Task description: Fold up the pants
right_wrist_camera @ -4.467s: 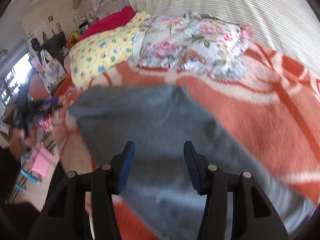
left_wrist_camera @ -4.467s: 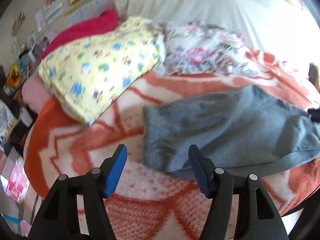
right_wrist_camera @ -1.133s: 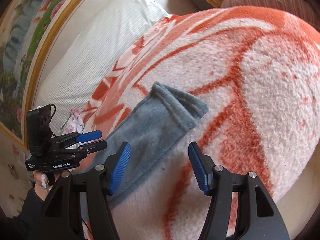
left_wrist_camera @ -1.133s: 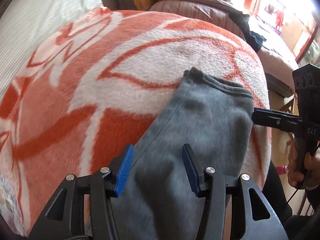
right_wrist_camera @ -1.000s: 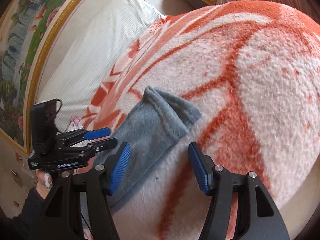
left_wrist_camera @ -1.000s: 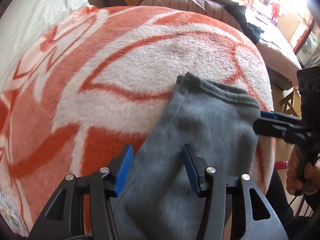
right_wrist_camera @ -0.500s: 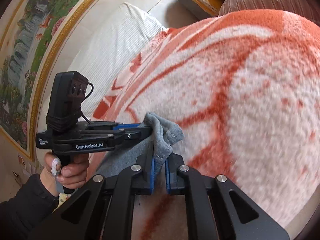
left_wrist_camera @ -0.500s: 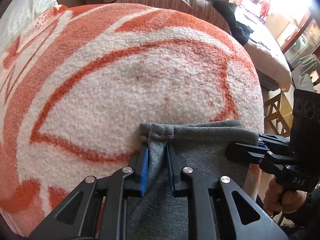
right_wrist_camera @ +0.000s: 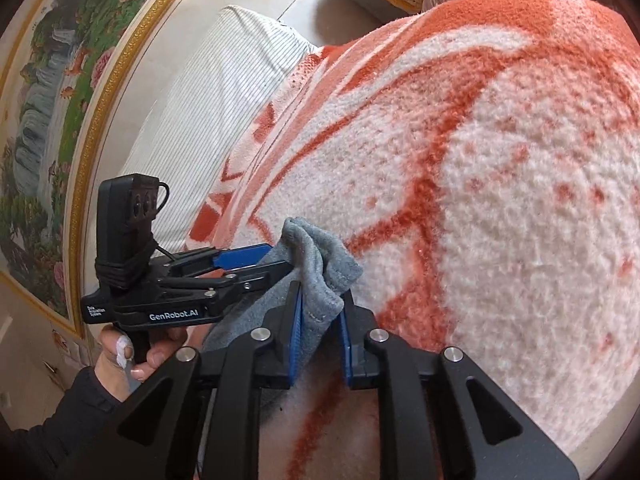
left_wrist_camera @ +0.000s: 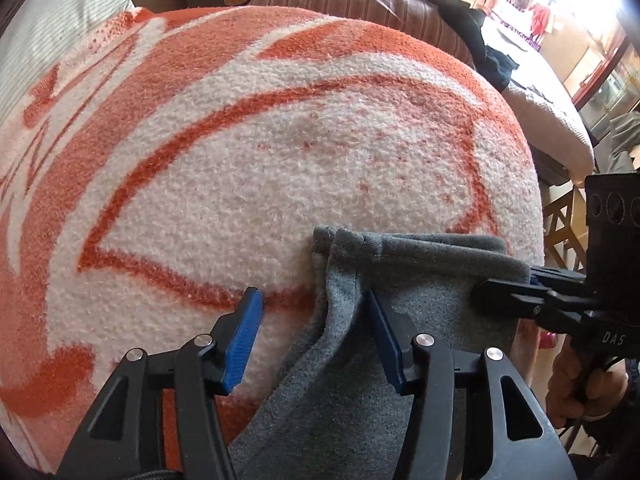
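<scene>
Grey fleece pants (left_wrist_camera: 352,364) lie on an orange and white blanket (left_wrist_camera: 240,168), their leg cuff end pointing away from me. My left gripper (left_wrist_camera: 316,332) is open, its blue pads straddling the left corner of the cuff, which stands bunched up between them. My right gripper (right_wrist_camera: 320,332) is shut on the other corner of the grey cuff (right_wrist_camera: 320,276). In the right wrist view the left gripper (right_wrist_camera: 256,264) shows from the side at the cuff. In the left wrist view the right gripper (left_wrist_camera: 496,284) grips the cuff's right edge.
A white striped cushion (right_wrist_camera: 208,108) and a gold-framed painting (right_wrist_camera: 52,112) lie beyond the blanket. Brown striped bedding (left_wrist_camera: 360,0) and dark clothes (left_wrist_camera: 480,44) sit past the blanket's far edge. The bed edge drops off at the right by a wooden chair (left_wrist_camera: 560,232).
The left gripper, shut on the cuff corner half a second ago, has opened around it. The right gripper stays shut on its corner. Both had moved from the waist end to the leg cuffs.
</scene>
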